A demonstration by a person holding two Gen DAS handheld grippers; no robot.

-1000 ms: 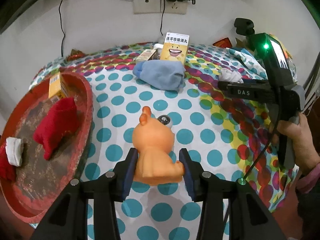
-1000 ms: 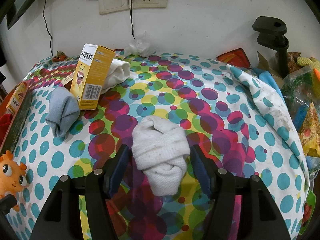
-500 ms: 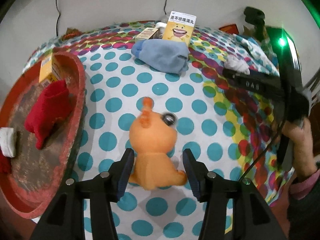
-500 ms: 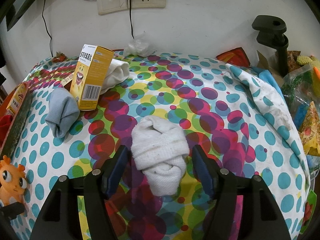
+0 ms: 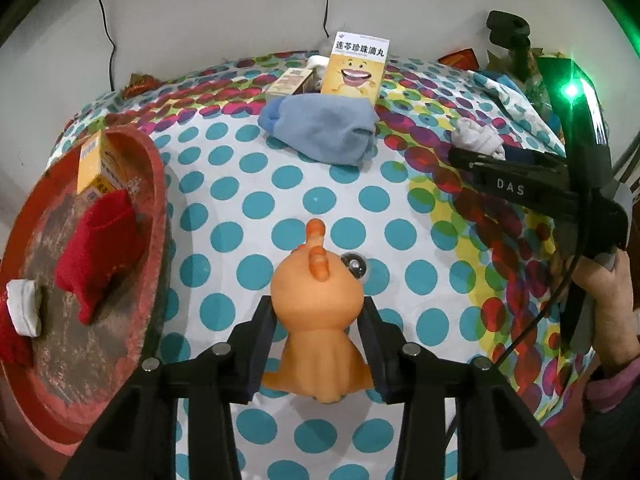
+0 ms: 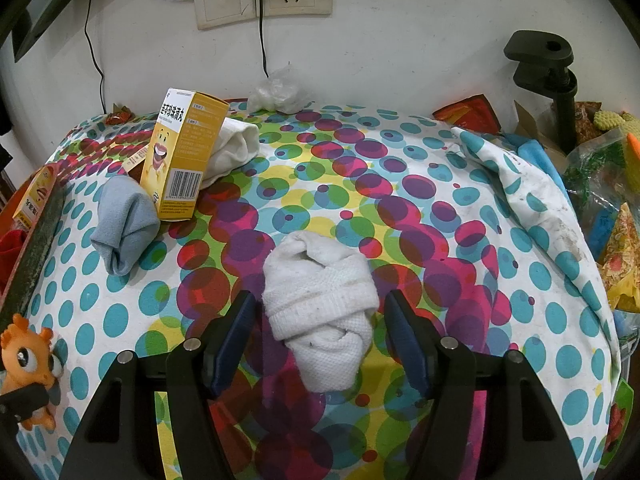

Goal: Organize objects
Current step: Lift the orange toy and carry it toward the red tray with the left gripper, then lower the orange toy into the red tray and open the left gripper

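Polka-dot cloth covers the bench (image 5: pixel 320 200). Left hand-held gripper (image 5: pixel 318 344) has now closed onto the orange toy (image 5: pixel 316 320), low centre; before, its fingers stood apart from it. So the toy seems ready to go toward the red tray (image 5: pixel 156 184) at left. Right hand-held gripper (image 6: pixel 320 336) stays apart around the white sock (image 6: pixel 320 304). The toy's face is hidden.

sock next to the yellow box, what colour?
Light blue sock, rolled up against the box. Clearest in the left wrist view.

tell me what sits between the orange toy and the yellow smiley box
In the left wrist view, a rolled blue sock lies between the orange toy and the yellow box.
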